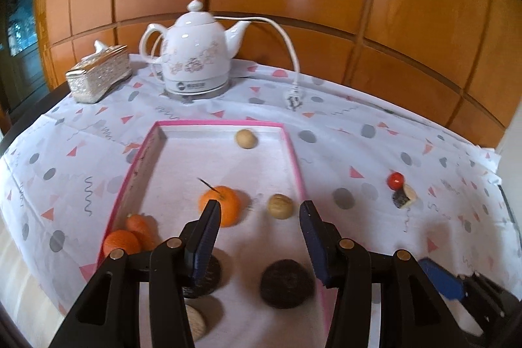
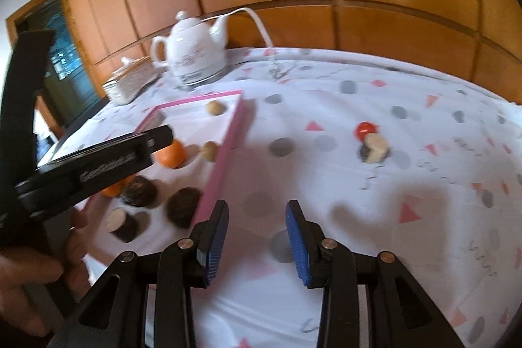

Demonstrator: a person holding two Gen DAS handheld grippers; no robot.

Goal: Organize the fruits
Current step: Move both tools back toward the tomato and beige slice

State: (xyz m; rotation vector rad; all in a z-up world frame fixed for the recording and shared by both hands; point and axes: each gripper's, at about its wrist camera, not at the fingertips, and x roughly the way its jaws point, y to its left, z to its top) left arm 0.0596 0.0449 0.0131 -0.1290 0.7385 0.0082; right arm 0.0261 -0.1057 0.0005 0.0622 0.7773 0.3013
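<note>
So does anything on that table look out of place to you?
Yes: a red fruit and a cut dark-skinned piece lie side by side on the tablecloth, outside the pink tray that holds the other fruit. The kettle's plug lies loose, unplugged.

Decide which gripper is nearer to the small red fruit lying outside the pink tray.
Right. The right gripper hangs over the bare cloth on the red fruit's side of the pink tray. The left gripper is above the tray, its wall between them.
</note>
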